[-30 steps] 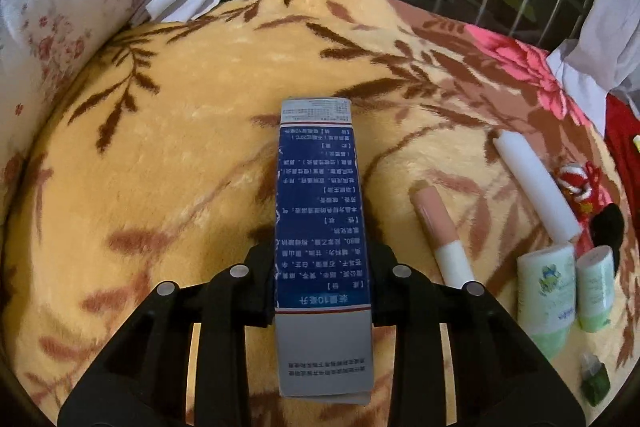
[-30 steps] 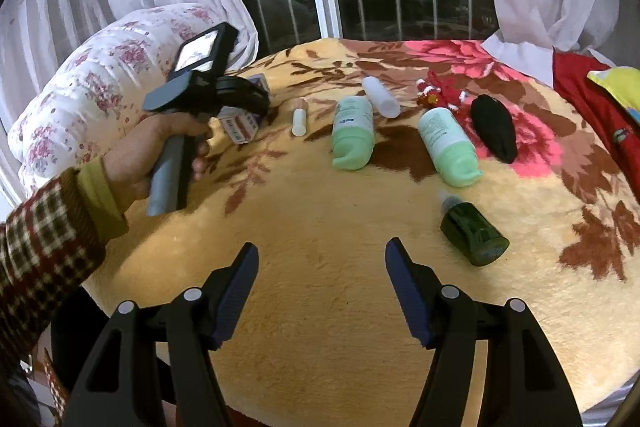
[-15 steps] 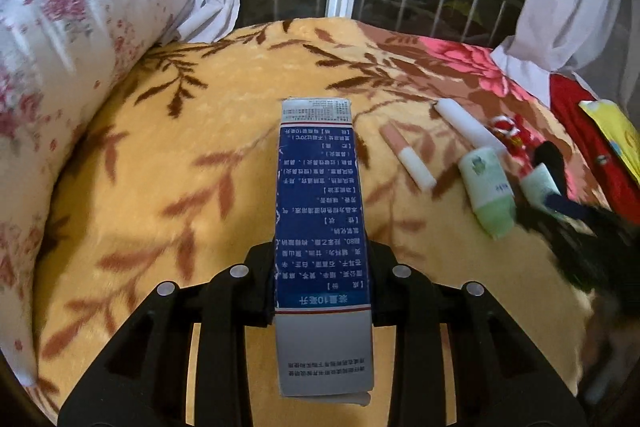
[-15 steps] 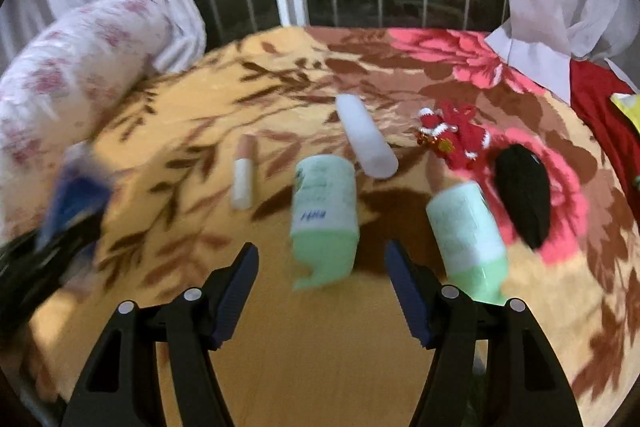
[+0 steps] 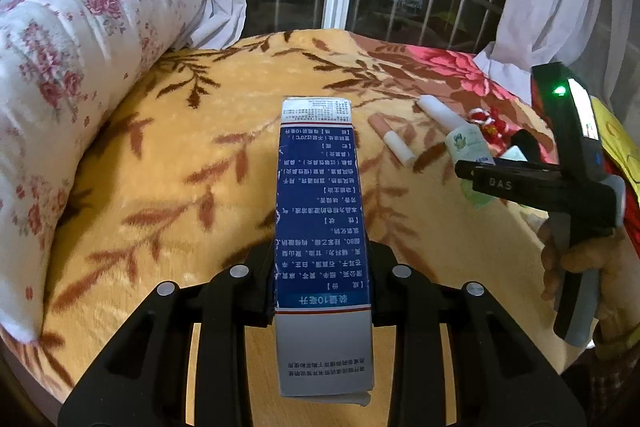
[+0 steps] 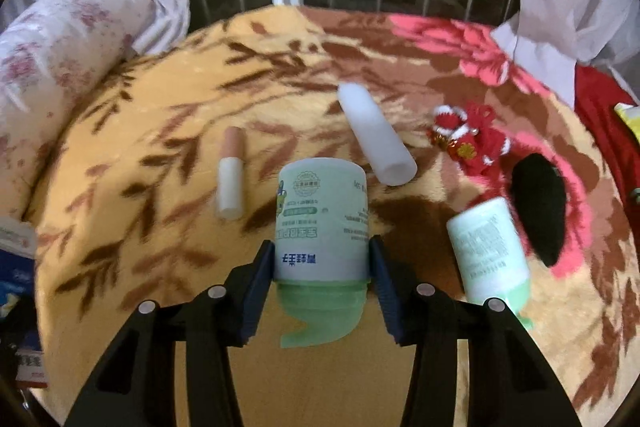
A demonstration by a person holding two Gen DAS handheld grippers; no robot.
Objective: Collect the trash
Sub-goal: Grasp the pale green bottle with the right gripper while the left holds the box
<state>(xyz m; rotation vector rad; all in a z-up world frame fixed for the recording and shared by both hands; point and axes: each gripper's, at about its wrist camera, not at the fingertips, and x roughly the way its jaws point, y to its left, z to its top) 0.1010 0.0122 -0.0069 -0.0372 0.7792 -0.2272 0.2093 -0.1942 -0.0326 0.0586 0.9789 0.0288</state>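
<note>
My left gripper (image 5: 322,279) is shut on a long blue and white carton box (image 5: 320,211) and holds it above the yellow floral blanket (image 5: 192,163). My right gripper (image 6: 322,267) has its fingers on both sides of a green and white tube (image 6: 320,223) that lies on the blanket; the pads look to touch its sides. In the left wrist view the right gripper (image 5: 536,183) is at the right, over the same tube (image 5: 468,147).
On the blanket lie a pink and white stick (image 6: 231,179), a white cylinder (image 6: 374,135), a second green tube (image 6: 490,251), a black object (image 6: 538,203) and a red ornament (image 6: 468,143). A floral pillow (image 5: 60,99) lies left. A window is behind.
My right gripper has moved forward over the blanket and its fingers have closed in around the green tube. My left gripper has pulled back and up with the carton box.
</note>
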